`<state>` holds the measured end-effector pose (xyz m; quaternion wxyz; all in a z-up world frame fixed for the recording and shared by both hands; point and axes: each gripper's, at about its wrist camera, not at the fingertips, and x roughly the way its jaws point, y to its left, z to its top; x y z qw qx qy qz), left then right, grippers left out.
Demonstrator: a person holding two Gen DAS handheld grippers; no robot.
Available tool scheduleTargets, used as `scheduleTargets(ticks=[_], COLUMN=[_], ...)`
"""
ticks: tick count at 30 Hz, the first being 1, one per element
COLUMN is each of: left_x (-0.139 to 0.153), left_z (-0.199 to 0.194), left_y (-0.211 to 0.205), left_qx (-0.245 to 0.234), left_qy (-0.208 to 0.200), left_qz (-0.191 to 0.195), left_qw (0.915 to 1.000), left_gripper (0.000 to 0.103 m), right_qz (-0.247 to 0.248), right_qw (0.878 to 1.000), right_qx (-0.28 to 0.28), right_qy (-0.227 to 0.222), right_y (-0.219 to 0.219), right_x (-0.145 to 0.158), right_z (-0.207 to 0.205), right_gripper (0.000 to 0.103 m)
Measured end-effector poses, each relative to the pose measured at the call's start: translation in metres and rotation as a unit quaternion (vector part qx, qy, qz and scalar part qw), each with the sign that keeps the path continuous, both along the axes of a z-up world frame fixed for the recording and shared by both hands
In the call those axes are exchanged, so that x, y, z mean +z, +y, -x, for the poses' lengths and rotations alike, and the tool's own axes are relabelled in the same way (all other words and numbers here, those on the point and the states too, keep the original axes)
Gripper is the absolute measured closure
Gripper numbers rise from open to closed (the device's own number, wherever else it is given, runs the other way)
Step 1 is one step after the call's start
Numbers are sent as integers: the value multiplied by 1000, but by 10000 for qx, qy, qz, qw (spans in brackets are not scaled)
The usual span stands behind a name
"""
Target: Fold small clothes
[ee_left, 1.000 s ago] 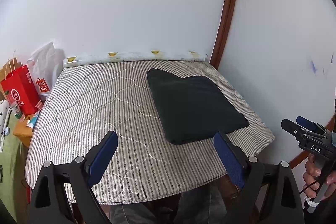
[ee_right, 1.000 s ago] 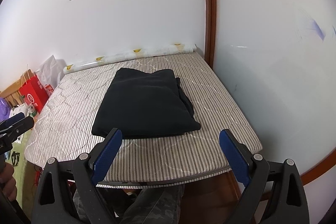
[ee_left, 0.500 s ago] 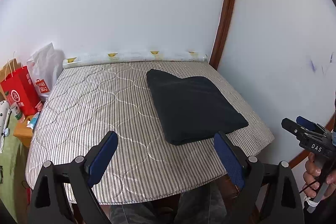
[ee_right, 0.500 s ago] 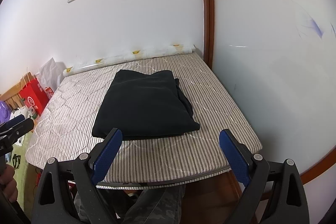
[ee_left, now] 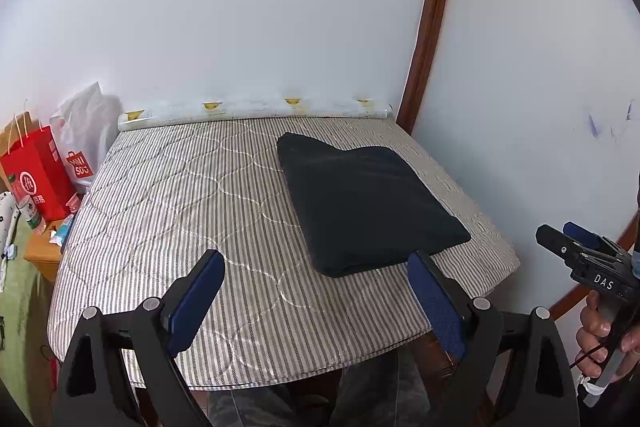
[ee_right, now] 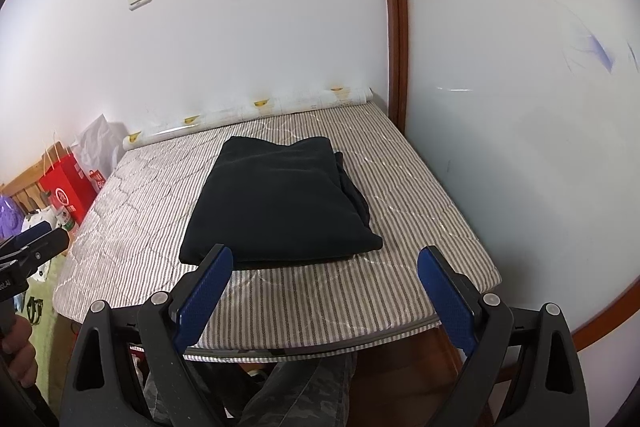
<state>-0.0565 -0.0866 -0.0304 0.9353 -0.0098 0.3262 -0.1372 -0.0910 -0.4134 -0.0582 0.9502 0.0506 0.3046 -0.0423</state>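
A dark folded garment lies flat on the striped quilted table pad, toward its right side. My left gripper hovers open near the pad's front edge, with its right blue pad close to the garment's near corner and nothing between the fingers. My right gripper is also open, held just short of the garment's near edge, empty. Each gripper shows at the edge of the other's view, held in a hand.
A rolled printed sheet lies along the back edge against the white wall. Red shopping bags and a white plastic bag stand at the left on a low wooden stand. A wall with brown trim closes the right side. The person's legs show below the table.
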Motion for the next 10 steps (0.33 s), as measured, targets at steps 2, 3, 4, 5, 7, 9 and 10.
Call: scheduleTargets(ticks=[2, 3, 4, 5, 7, 9, 10], left_x=[0, 1, 1, 1, 1, 1, 2], left_z=[0, 0, 0, 0, 0, 0, 0], left_y=[0, 0, 0, 0, 0, 1, 1], left_qx=[-13, -23, -21, -27, -46, -59, -59], left_qy=[3, 4, 2, 0, 1, -11, -18], left_qz=[-3, -5, -7, -9, -5, -10, -20], left_qw=[10000, 10000, 10000, 10000, 10000, 10000, 10000], left_gripper=[10, 10, 10, 10, 10, 10, 10], right_qz=[-13, -23, -27, -29, -31, -27, -31], right_qw=[10000, 10000, 10000, 10000, 10000, 10000, 10000], right_qx=[-2, -2, 2, 1, 6, 1, 3], right_qy=[-4, -9, -9, -9, -10, -17, -15], right_y=[-1, -1, -2, -3, -3, -3, -3], right_x=[0, 0, 0, 0, 0, 0, 0], right_z=[0, 0, 0, 0, 0, 1, 0], right_gripper=[10, 10, 10, 10, 10, 10, 10])
